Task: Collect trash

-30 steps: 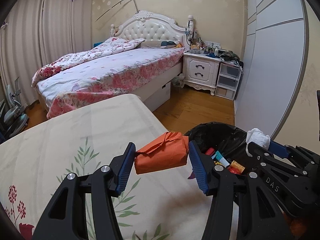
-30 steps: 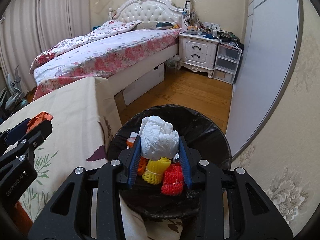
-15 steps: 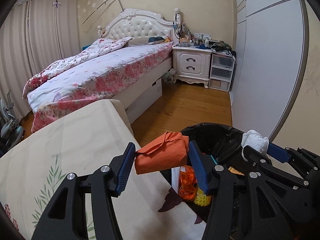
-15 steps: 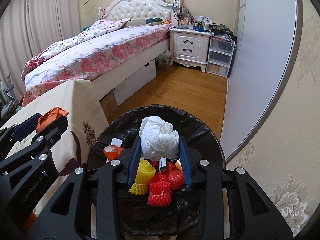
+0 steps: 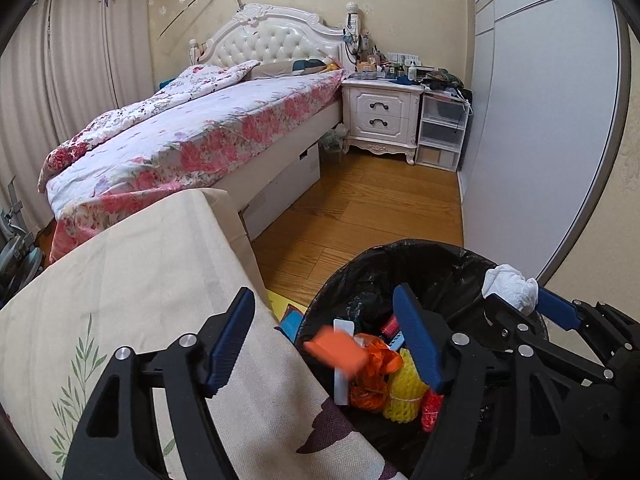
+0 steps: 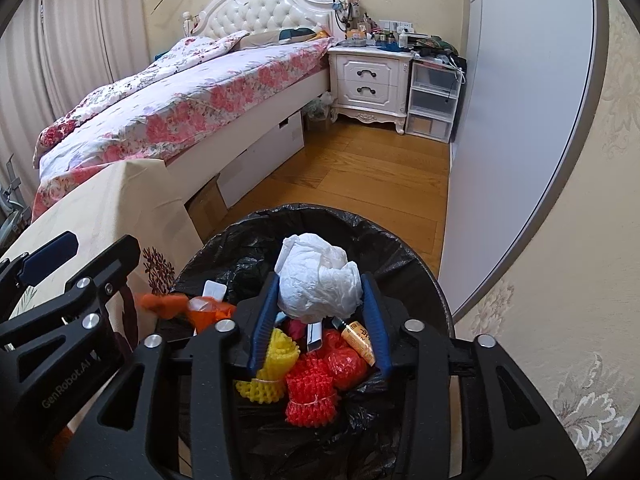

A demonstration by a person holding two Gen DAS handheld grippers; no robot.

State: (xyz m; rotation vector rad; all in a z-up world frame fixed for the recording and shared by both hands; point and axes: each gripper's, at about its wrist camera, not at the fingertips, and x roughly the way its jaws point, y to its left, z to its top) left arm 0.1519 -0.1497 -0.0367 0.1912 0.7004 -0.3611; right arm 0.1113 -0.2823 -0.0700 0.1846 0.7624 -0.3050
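Two tongs: left tongs (image 5: 326, 340) spread above orange packet (image 5: 335, 350), right tongs (image 6: 318, 320) clamp white wad (image 6: 318, 286).

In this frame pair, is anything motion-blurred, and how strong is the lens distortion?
Left wrist view: the orange packet is smeared by motion above the black-lined bin; the left gripper itself is sharp. Right wrist view: the same packet shows as an orange streak, the white tissue wad is crisp. Both views: heavy fisheye bending and dark corners.
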